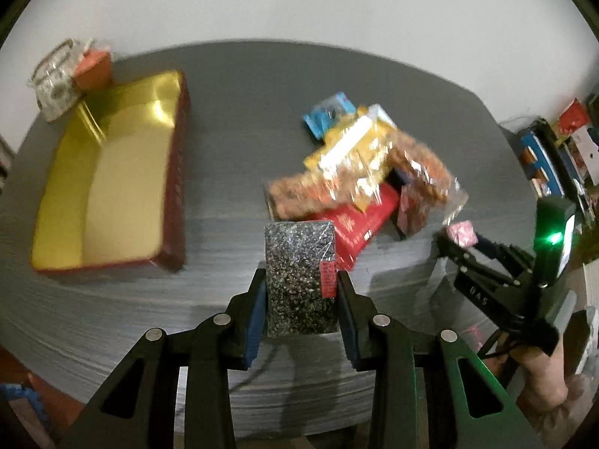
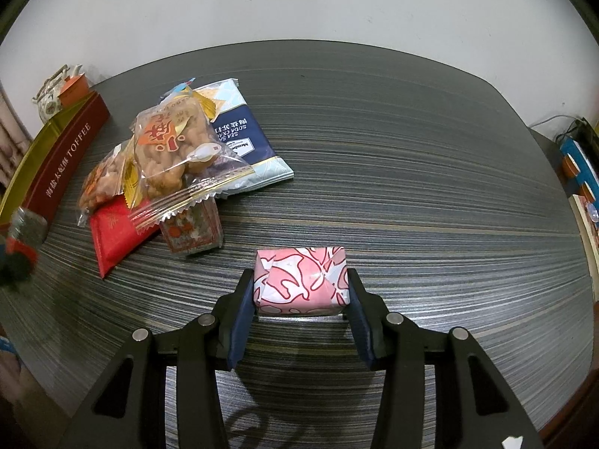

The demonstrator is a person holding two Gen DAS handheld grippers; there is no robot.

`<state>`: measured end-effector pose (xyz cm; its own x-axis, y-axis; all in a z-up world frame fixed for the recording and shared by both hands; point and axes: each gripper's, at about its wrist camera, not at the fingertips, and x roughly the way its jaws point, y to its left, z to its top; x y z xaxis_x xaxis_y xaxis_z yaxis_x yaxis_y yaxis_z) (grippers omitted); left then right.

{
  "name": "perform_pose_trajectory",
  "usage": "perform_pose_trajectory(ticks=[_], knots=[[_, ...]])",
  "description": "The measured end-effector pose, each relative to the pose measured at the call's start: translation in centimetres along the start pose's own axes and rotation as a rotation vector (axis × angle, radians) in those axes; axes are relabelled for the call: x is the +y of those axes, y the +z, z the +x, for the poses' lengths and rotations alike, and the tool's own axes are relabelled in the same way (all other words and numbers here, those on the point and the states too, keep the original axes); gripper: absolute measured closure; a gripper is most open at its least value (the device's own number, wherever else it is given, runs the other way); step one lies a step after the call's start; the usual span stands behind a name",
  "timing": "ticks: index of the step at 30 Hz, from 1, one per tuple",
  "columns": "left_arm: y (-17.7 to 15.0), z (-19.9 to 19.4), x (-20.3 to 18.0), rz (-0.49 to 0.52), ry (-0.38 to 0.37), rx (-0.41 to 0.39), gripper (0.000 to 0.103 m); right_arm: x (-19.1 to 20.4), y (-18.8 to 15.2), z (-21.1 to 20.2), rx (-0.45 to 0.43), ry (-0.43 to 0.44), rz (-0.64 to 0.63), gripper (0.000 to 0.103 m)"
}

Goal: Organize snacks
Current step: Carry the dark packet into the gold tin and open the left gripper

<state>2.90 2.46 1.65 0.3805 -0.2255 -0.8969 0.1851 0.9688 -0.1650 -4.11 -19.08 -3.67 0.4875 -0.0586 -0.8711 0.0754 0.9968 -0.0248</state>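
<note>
Left gripper [image 1: 301, 280] pinched speckled bar [image 1: 297, 280] mid-frame, probably bound for gold tin [image 1: 112, 172], left of frame. Right gripper [image 2: 301, 292] clamped pink packet [image 2: 301, 280], bottom centre, likely next.

White letters reading "TOFFEE" after Chinese characters run along the dark red side of the gold-lined tin [image 2: 63, 161] at nine o'clock, while the navy-and-white cracker packet [image 2: 247, 138] at eleven o'clock shows "SEA", "SODA" upside down.
</note>
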Motion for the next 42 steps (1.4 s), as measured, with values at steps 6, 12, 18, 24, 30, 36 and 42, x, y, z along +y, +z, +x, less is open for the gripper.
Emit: perform_pose_trajectory(ticks=[6,12,18,24,30,36,42], knots=[[2.1,-2.4,4.3,-0.044,0.085,-0.086,0.067,0.0,0.0,0.0,-0.001,-0.001,0.000,0.059],[3.4,-2.2,11.9,-0.129,0.210,-0.090,0.067,0.0,-0.1,0.0,-0.006,-0.001,0.004,0.059],[3.2,-0.3,17.6,-0.178,0.268,-0.036,0.067,0.2,-0.1,0.1,-0.009,-0.004,0.006,0.059],[2.5,1.6,19.1,-0.153,0.257,0.003,0.067,0.0,-0.1,0.1,-0.013,-0.002,0.006,0.059],[2.2,2.5,19.4,-0.133,0.256,-0.004,0.067,0.1,0.0,0.2,-0.008,-0.010,0.021,0.059],[2.0,2.8,20.4,-0.161,0.244,-0.009,0.067,0.1,0.1,0.2,-0.007,-0.018,0.031,0.059],[1.8,3.1,20.4,-0.158,0.237,0.003,0.067,0.0,0.1,0.2,-0.011,-0.027,0.045,0.059]])
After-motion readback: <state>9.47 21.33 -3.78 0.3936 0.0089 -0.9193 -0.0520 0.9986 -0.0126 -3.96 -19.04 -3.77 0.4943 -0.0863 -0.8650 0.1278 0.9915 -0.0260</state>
